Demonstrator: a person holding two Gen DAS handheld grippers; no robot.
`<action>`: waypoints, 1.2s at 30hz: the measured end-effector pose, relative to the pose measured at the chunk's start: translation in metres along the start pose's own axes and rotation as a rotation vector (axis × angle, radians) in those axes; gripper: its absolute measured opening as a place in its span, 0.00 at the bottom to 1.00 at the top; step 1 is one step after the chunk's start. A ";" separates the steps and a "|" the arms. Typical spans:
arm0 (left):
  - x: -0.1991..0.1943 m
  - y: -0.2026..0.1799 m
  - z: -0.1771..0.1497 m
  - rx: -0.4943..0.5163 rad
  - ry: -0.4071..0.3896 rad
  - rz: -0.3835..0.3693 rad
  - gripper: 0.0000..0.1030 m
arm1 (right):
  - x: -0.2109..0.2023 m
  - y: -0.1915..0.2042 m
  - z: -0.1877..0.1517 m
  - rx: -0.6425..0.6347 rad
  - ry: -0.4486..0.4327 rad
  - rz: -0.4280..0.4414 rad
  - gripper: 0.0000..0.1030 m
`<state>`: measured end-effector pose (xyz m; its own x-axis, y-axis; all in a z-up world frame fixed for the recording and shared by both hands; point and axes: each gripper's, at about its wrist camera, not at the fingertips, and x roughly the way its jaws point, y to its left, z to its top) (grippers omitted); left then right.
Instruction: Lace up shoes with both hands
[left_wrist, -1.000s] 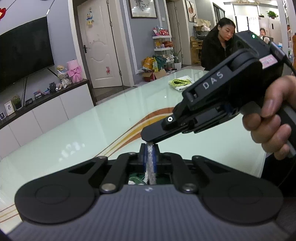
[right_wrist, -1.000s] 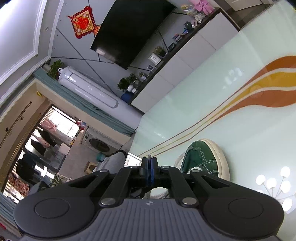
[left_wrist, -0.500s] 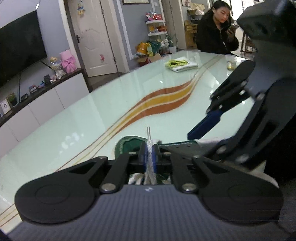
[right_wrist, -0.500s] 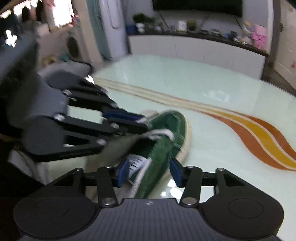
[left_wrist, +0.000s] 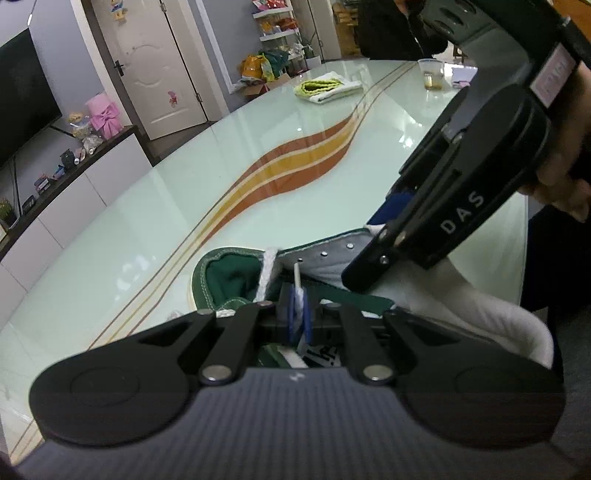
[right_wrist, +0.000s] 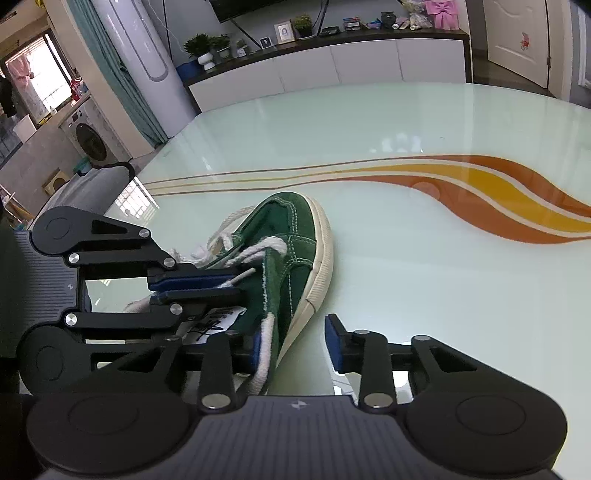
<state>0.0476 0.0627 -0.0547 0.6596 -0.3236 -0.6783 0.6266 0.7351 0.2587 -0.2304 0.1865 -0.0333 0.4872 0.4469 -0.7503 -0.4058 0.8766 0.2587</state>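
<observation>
So the left gripper (right_wrist: 207, 286) was clamped tight on the white lace (left_wrist: 298, 286) tip, right over the green shoe (right_wrist: 291, 258) on the glass table (right_wrist: 424, 258). The right gripper (right_wrist: 291, 349), pinched shut a second ago, had sprung wide open beside the eyelet flap, empty, probably to steady it for threading.

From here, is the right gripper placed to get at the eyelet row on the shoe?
Probably yes: the right gripper is open at the green shoe, its jaws straddling the eyelet flap. The left gripper, shut on a lace tip, crowds it.
</observation>
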 end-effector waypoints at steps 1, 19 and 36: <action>0.001 -0.001 0.000 0.004 0.002 0.000 0.06 | -0.001 0.001 0.000 -0.002 -0.002 0.000 0.38; 0.013 0.001 0.005 0.048 0.013 -0.050 0.06 | 0.005 0.000 0.002 -0.008 -0.015 -0.002 0.45; 0.004 -0.012 0.003 0.099 -0.016 0.048 0.03 | -0.005 -0.007 0.009 0.055 -0.050 0.050 0.61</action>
<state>0.0440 0.0507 -0.0588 0.6958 -0.3000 -0.6526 0.6320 0.6875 0.3578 -0.2228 0.1795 -0.0255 0.5059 0.4975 -0.7046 -0.3881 0.8608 0.3292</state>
